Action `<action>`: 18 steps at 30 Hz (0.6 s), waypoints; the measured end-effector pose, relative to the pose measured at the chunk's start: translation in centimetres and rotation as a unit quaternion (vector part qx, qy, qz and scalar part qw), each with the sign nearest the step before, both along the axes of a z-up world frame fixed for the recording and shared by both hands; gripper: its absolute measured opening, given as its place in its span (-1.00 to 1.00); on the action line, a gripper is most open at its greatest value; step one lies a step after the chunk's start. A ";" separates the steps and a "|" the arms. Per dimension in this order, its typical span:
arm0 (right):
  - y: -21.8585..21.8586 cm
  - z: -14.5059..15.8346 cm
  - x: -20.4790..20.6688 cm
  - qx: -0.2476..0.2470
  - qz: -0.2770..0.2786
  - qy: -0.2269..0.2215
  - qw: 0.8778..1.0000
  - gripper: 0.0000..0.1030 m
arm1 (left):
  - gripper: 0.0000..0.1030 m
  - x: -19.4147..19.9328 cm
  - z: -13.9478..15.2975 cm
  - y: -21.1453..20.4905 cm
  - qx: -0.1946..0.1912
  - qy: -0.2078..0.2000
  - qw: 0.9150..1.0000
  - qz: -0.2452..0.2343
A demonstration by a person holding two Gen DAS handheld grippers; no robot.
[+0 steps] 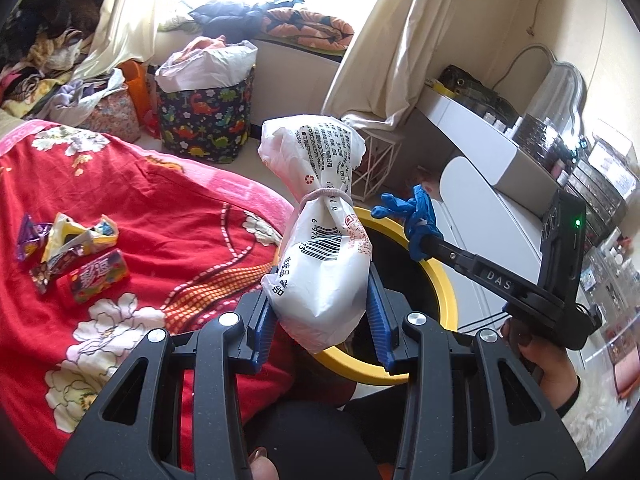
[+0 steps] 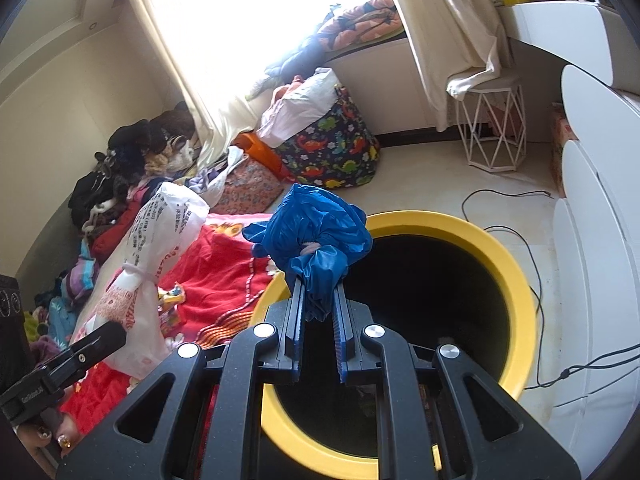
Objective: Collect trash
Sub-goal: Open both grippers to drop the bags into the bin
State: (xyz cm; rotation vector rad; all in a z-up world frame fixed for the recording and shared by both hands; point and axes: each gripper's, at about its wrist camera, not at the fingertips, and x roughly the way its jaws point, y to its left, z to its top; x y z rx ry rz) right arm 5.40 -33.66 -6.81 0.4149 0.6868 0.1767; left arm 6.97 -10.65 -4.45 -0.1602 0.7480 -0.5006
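Note:
My left gripper (image 1: 320, 276) is shut on a white plastic bag (image 1: 320, 248) tied with a hair band, held upright at the edge of a yellow-rimmed black bin (image 1: 444, 280). My right gripper (image 2: 318, 284) is shut on a crumpled blue glove (image 2: 316, 236), held over the bin's (image 2: 516, 280) near left rim. The right gripper with the glove (image 1: 416, 216) also shows in the left wrist view, above the bin. The white bag (image 2: 152, 264) shows at the left of the right wrist view. Several snack wrappers (image 1: 72, 252) lie on the red floral bedspread (image 1: 168, 220).
A dinosaur-print basket (image 1: 204, 120) and piles of clothes (image 1: 48, 52) stand by the window. A white wire stool (image 2: 494, 128) and white cabinets (image 2: 600, 208) are on the right. Black cables (image 2: 532, 248) trail on the floor beside the bin.

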 end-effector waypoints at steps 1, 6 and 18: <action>-0.3 -0.1 -0.1 0.000 -0.004 0.001 1.000 -0.76 | -0.37 0.0 -0.1 -0.2 0.001 0.000 1.000 -0.003; -1.1 -0.3 -0.1 -0.002 -0.017 0.005 1.000 -0.76 | -0.37 0.1 -0.5 -1.3 0.006 0.005 1.000 -0.016; -3.0 -1.3 -0.3 -0.003 -0.041 0.017 0.999 -0.76 | -0.36 0.9 -1.9 -3.5 0.019 0.019 0.999 -0.040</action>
